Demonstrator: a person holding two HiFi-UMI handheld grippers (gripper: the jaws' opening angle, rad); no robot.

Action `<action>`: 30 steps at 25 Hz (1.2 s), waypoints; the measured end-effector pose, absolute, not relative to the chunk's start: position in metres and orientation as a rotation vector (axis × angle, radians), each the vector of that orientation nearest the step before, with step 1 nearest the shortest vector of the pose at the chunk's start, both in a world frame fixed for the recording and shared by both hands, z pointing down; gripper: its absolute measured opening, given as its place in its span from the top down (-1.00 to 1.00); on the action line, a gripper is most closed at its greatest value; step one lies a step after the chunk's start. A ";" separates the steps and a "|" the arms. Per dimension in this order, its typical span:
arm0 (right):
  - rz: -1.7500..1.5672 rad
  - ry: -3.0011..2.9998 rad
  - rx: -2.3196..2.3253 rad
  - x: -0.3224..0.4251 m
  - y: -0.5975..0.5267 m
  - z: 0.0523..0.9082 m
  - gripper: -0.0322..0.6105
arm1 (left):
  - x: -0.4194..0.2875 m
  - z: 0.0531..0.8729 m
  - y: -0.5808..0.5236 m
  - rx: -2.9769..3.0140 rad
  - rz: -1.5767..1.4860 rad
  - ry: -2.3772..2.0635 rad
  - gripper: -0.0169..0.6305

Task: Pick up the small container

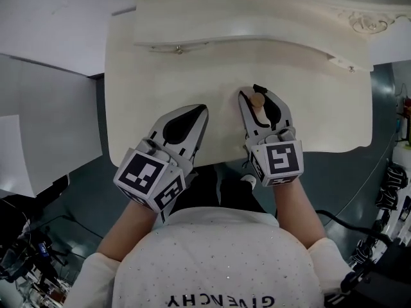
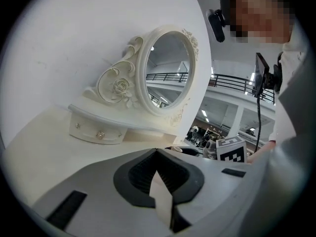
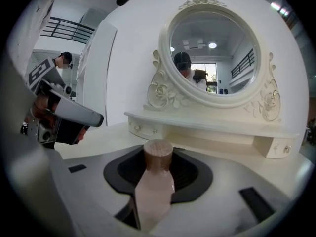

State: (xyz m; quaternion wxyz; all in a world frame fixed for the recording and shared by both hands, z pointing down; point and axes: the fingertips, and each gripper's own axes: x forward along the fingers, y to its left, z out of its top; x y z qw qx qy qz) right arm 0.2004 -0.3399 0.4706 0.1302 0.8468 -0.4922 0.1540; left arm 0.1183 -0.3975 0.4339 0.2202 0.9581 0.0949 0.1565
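The small container (image 1: 257, 100) is a pale pink bottle with a round wooden cap (image 3: 158, 153), standing upright on the cream dressing table (image 1: 160, 76). My right gripper (image 1: 252, 92) is shut on it, one jaw on each side of the body (image 3: 154, 189), near the middle of the table top. My left gripper (image 1: 203, 109) rests to the left of it near the front edge. Its jaws meet at the tip (image 2: 157, 152) with nothing between them. In the right gripper view the left gripper (image 3: 64, 113) shows at the far left.
A raised shelf with small knobbed drawers (image 1: 180, 47) runs along the back of the table and carries an oval ornate mirror (image 3: 212, 53). The table's curved front edge (image 1: 218, 162) lies just under both grippers. A white panel (image 1: 38, 127) stands to the left, and cables (image 1: 385, 197) lie on the floor to the right.
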 end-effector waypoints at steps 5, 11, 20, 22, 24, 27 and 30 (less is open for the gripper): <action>0.474 -1.431 2.473 0.201 -0.340 0.469 0.47 | 0.108 0.419 -0.415 2.644 0.416 0.184 0.95; 0.512 -1.466 2.452 0.197 -0.340 0.470 0.46 | 0.088 0.416 -0.430 2.660 0.470 0.075 0.95; 0.509 -1.470 2.510 0.198 -0.340 0.469 0.44 | 0.069 0.384 -0.447 2.715 0.401 0.051 0.95; 0.502 -1.470 2.510 0.198 -0.339 0.469 0.44 | 0.063 0.376 -0.451 2.802 0.401 0.027 0.95; 0.494 -1.469 2.508 0.198 -0.337 0.468 0.45 | 0.059 0.370 -0.454 2.848 0.397 0.011 0.95; 0.486 -1.470 2.512 0.199 -0.338 0.467 0.45 | 0.055 0.366 -0.464 2.816 0.379 -0.025 0.95; 0.486 -1.479 2.509 0.199 -0.338 0.467 0.44 | 0.048 0.366 -0.472 2.771 0.368 -0.071 0.94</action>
